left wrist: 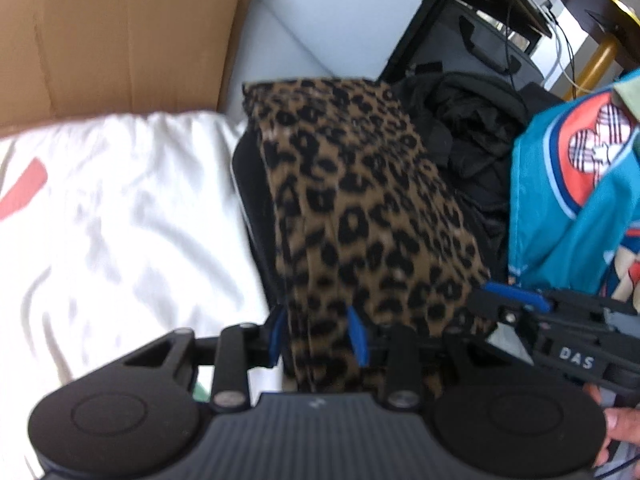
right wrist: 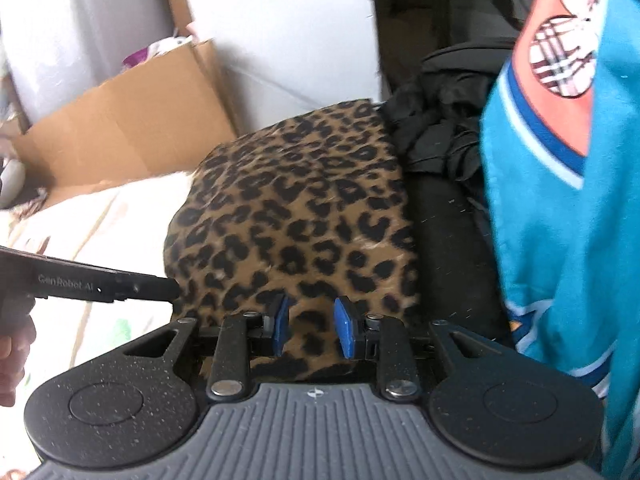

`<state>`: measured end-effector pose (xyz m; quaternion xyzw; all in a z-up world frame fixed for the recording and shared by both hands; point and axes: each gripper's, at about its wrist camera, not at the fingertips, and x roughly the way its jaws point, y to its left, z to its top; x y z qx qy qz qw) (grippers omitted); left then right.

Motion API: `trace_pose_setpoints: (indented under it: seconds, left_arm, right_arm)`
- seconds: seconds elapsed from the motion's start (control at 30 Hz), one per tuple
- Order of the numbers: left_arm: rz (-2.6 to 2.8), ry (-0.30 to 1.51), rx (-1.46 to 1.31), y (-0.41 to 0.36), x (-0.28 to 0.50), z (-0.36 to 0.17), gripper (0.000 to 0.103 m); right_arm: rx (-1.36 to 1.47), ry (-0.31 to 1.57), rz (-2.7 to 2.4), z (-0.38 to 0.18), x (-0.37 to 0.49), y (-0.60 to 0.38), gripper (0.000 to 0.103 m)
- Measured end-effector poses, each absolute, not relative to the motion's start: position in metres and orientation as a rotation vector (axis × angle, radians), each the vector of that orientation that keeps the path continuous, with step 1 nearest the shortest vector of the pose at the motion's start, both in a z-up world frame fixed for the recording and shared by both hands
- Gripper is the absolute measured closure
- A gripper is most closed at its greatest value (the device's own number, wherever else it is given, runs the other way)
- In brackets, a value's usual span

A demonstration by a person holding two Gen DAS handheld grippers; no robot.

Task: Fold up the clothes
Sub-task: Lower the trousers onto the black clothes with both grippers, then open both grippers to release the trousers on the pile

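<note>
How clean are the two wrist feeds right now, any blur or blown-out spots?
Left wrist: motion blur softens the leopard garment; the white cloth is overexposed, folds barely readable. Right wrist: the teal shirt edge smears; cardboard box blurred; fisheye bends the edges.

Teal jersey [right wrist: 560,220] blocking right, cardboard box [left wrist: 120,40] behind, white sheet [left wrist: 120,220] open left

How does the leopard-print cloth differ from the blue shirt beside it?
The leopard cloth is brown with black spots; the blue shirt is turquoise with an orange printed patch. The leopard cloth lies folded with both claws at its near edge; the blue shirt hangs loose to one side, untouched. Both are soft clothing.
</note>
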<state>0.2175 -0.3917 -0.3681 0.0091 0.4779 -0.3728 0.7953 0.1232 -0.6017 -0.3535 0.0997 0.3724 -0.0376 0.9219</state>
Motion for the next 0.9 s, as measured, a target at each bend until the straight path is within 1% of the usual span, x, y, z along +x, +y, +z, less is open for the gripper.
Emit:
trace_pose_setpoints:
  seconds: [0.4, 0.6, 0.67, 0.73, 0.8, 0.9]
  left_arm:
    - [-0.764, 1.132, -0.024, -0.37, 0.178, -0.398, 0.067]
    - [-0.781, 1.139, 0.027, -0.367, 0.162, -0.408, 0.068]
    - [-0.786, 1.132, 0.05, -0.367, 0.161, -0.408, 0.07]
    - [-0.784, 1.127, 0.071, -0.367, 0.161, -0.407, 0.077]
    - [-0.774, 1.124, 0.083, -0.366, 0.162, -0.406, 0.081]
    - [-0.768, 1.135, 0.068, -0.365, 0.163, -0.407, 0.081]
  right_arm:
    - [0.219, 0.809, -0.098, -0.38, 0.112, -0.573, 0.071]
    - [0.223, 0.849, -0.088, -0.387, 0.107, -0.564, 0.072]
    - [0.234, 0.863, -0.095, -0.39, 0.106, -0.564, 0.072]
    - [0.253, 0.875, -0.104, -0.391, 0.105, -0.565, 0.072]
    - [0.28, 0.872, -0.108, -0.389, 0.103, -0.566, 0.072]
    - [0.322, 0.863, -0.099, -0.384, 0.1, -0.565, 0.071]
